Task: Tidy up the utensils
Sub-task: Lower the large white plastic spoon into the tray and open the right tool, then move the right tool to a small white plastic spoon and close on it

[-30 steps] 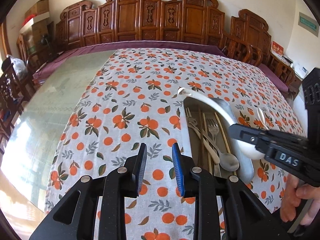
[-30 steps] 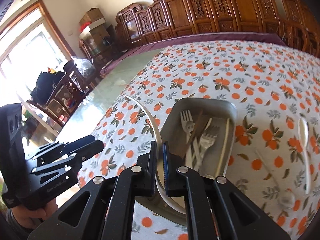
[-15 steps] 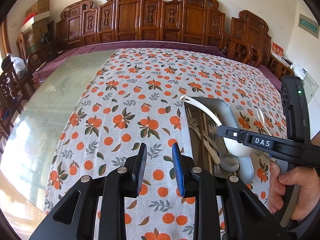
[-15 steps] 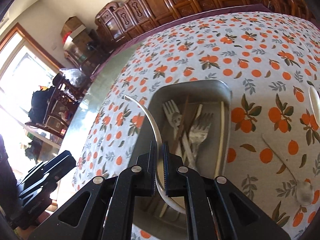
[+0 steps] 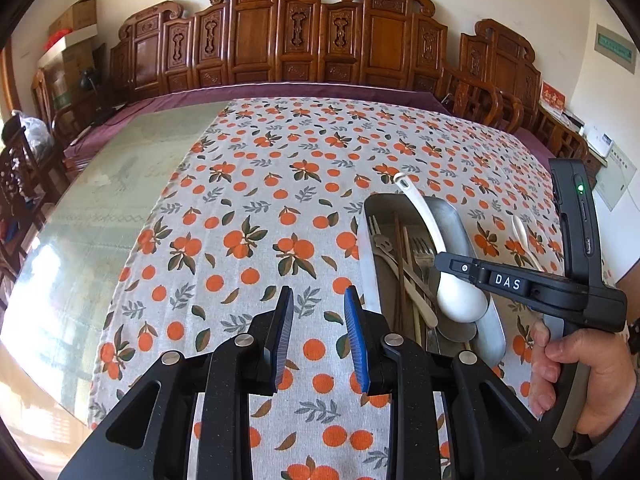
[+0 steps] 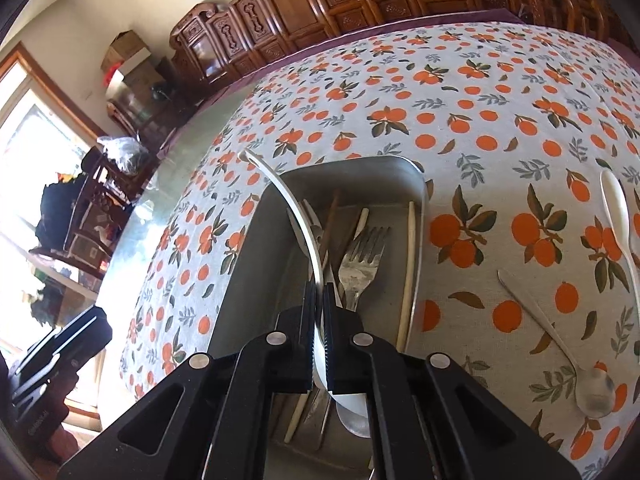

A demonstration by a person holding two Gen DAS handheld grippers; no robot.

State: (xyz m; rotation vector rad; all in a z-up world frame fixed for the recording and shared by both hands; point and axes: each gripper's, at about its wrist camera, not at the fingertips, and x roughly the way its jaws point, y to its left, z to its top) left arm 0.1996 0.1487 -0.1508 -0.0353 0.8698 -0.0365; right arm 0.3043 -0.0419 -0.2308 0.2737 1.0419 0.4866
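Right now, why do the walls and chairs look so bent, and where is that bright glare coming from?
Left wrist view: the fisheye lens bows the carved wooden chairs into an arc; daylight glares off the bare glass tabletop at left. Right wrist view: the window is blown out white, the close right gripper looms large, and the metal spoon near the edge looks slightly soft.

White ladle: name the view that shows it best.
The left wrist view: the white ladle shows whole, bowl down in the metal tray, handle rising past the far rim. The right wrist view shows only the curved handle; the right gripper hides most of the bowl.
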